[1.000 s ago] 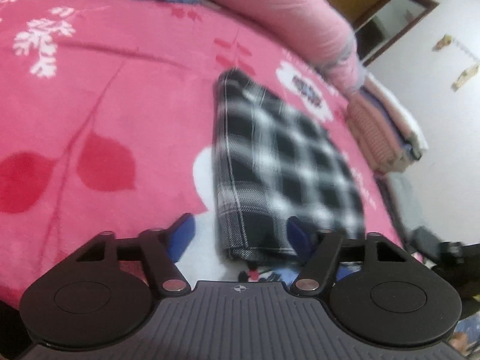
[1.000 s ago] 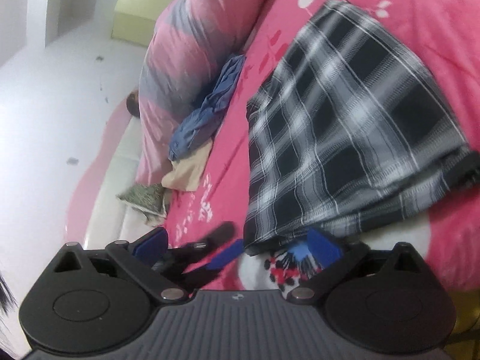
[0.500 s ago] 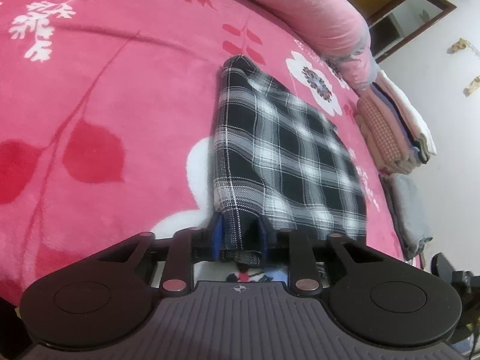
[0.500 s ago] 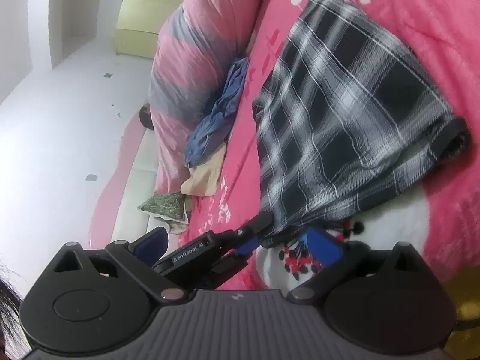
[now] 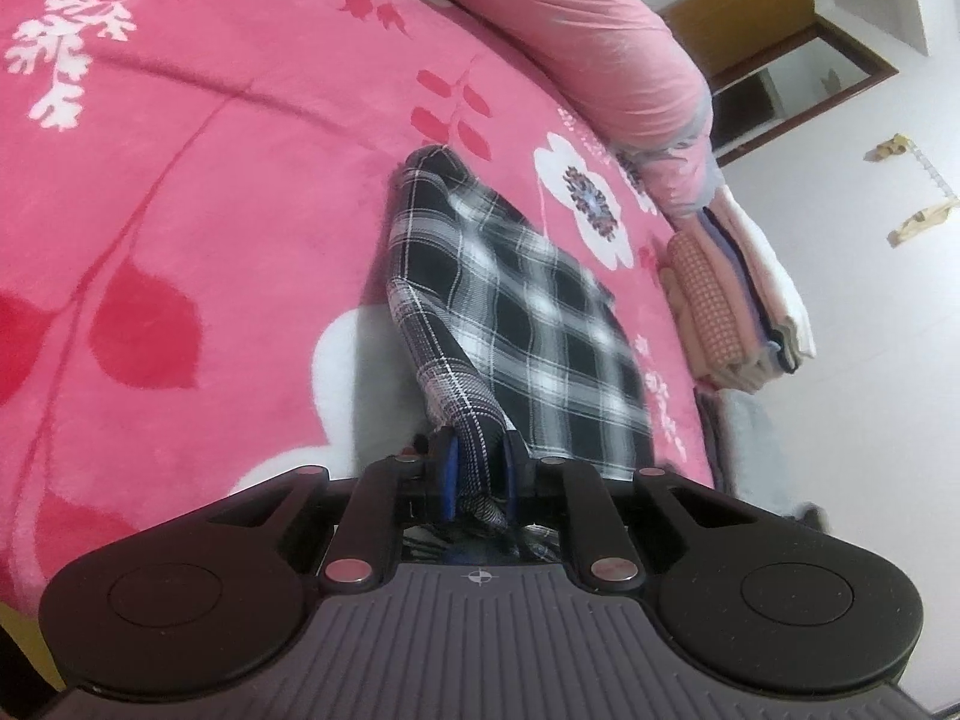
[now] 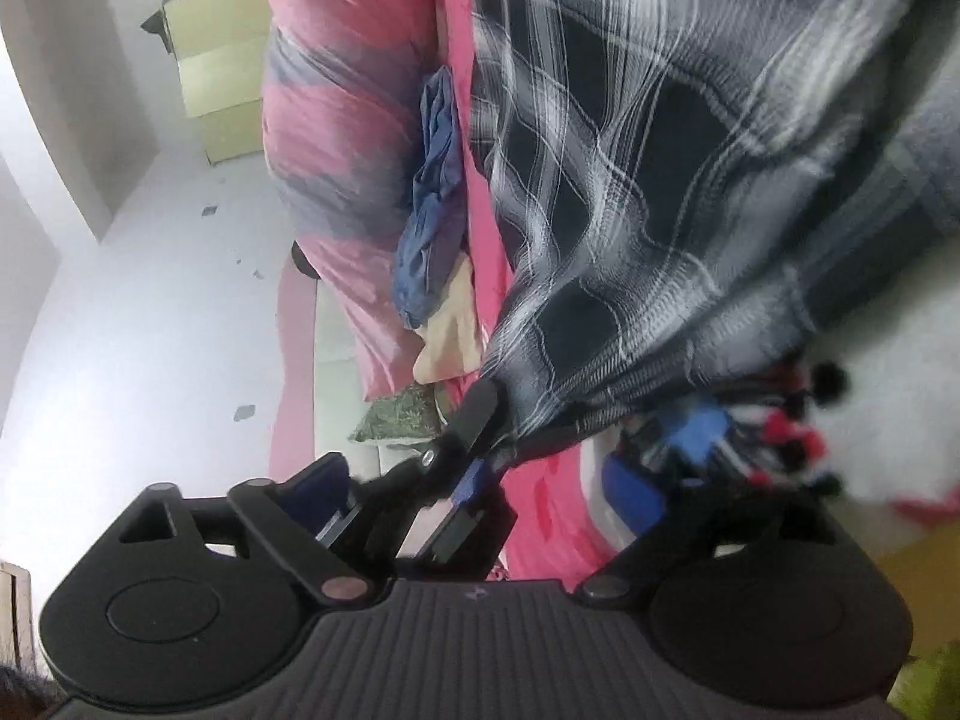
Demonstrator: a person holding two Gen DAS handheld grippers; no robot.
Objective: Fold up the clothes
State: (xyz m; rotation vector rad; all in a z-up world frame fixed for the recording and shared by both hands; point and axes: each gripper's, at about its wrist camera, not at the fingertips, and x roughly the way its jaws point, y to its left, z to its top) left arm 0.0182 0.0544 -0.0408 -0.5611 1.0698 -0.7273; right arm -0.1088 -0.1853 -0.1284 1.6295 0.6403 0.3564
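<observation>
Left wrist view: left gripper (image 5: 477, 468) clamped on near corner of black-and-white plaid folded garment (image 5: 528, 312), lying on pink floral fleece blanket (image 5: 180, 192). Right gripper (image 6: 474, 480) spread wide, holding nothing. No legible writing.

1 plaid garment (image 5: 528, 324); 2 grippers: left (image 5: 477, 474), right (image 6: 480, 480); 1 folded stack (image 5: 738, 300).
</observation>
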